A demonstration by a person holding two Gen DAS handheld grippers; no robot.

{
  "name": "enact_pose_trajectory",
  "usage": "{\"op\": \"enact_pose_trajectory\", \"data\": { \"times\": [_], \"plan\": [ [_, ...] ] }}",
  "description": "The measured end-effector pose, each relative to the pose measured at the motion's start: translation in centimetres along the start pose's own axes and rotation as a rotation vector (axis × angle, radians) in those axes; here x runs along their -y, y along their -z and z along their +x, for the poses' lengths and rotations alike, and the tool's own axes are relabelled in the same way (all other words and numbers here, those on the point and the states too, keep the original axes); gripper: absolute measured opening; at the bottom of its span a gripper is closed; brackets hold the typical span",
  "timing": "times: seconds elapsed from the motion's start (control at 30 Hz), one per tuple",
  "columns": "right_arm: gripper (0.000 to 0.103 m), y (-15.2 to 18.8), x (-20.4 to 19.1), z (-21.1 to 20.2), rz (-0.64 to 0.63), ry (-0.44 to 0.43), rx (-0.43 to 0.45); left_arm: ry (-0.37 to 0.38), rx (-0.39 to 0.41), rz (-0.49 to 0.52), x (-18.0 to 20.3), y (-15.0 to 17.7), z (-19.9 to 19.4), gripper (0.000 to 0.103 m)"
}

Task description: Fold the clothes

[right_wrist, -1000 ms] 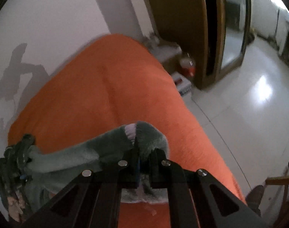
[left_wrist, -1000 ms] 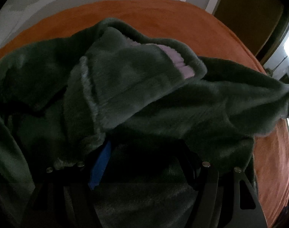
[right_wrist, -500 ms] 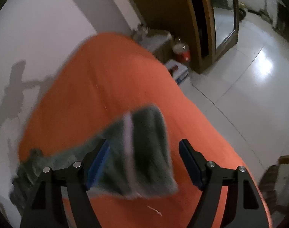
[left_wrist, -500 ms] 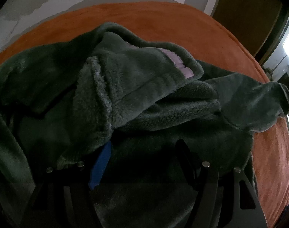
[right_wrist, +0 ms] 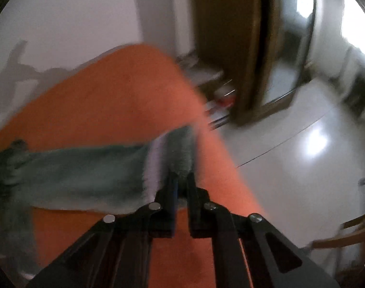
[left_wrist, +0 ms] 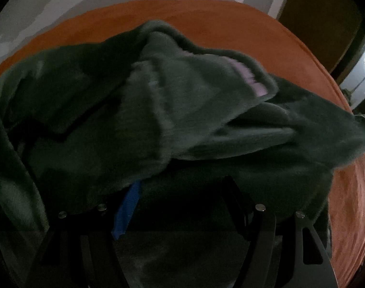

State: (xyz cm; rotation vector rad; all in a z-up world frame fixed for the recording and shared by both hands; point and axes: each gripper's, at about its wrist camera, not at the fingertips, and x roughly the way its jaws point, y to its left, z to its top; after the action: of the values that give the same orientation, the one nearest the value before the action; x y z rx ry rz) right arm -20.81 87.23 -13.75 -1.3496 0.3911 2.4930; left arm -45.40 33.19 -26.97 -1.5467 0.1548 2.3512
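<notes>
Your right gripper is closing on the green fleece garment's cuff directly ahead of its fingertips; the left gripper stands spread over the bunched body. A shallow pinch could let the sleeve slip free.

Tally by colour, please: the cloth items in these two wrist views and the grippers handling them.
Green fleece garment: 1
Orange bedcover: 1
Black grippers: 2, left gripper, right gripper
Total: 4
</notes>
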Motion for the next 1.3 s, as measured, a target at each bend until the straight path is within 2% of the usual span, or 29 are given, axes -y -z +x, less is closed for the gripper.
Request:
{"op": "enact_pose_trajectory", "data": {
  "times": [0.17,0.23,0.27,0.33,0.4,0.47,0.53,0.6,0.67,0.83,0.93,1.1,1.2,1.3],
  "plan": [
    [0.006,1.2,1.4,2.2,-0.040,0.072,-0.107,-0.008,-0.003,-0.002,-0.6,-1.0,0.4,0.071],
    [0.025,1.9,1.1,2.2,-0.027,0.084,-0.123,-0.009,-0.002,0.000,-0.5,-1.2,0.3,0.071],
    [0.029,2.1,1.1,2.0,-0.009,0.091,-0.116,-0.008,0.000,0.004,-0.4,-1.0,0.0,0.071],
    [0.038,2.3,1.0,0.8,0.029,0.107,-0.085,-0.009,0.009,0.017,-0.5,-1.2,-0.3,0.071],
    [0.040,2.4,0.7,-0.8,0.071,0.142,-0.039,-0.014,0.023,0.022,-0.8,-1.2,-0.8,0.071],
    [0.050,2.1,-1.2,-3.5,0.047,0.227,0.059,-0.013,0.037,0.003,-1.1,-0.6,-1.5,0.071],
    [0.072,1.9,-4.3,-6.1,-0.028,0.260,0.178,-0.015,0.054,-0.022,-1.1,0.0,-2.2,0.071],
    [0.075,1.8,-8.2,-7.9,-0.119,0.210,0.262,-0.002,0.079,-0.032,-0.8,1.1,-3.5,0.071],
    [0.075,1.8,-11.7,-8.6,-0.187,0.139,0.288,0.012,0.121,-0.039,-1.0,2.1,-5.2,0.071],
    [0.075,2.0,-23.7,-7.9,-0.322,-0.165,0.248,0.012,0.135,-0.093,-2.6,5.3,-7.1,0.071],
    [0.075,2.2,-31.3,-6.9,-0.399,-0.309,0.217,-0.012,0.117,-0.168,-5.5,8.8,-9.4,0.071],
    [0.075,3.2,-43.2,-6.6,-0.501,-0.516,0.171,-0.062,0.110,-0.326,-13.0,14.0,-13.3,0.071],
    [0.075,4.6,-49.9,-6.2,-0.508,-0.659,0.126,-0.094,0.123,-0.424,-16.6,16.8,-14.9,0.071],
    [0.075,6.1,-55.7,-5.5,-0.524,-0.758,0.065,-0.115,0.144,-0.525,-20.0,19.1,-16.0,0.071]
  ]
}}
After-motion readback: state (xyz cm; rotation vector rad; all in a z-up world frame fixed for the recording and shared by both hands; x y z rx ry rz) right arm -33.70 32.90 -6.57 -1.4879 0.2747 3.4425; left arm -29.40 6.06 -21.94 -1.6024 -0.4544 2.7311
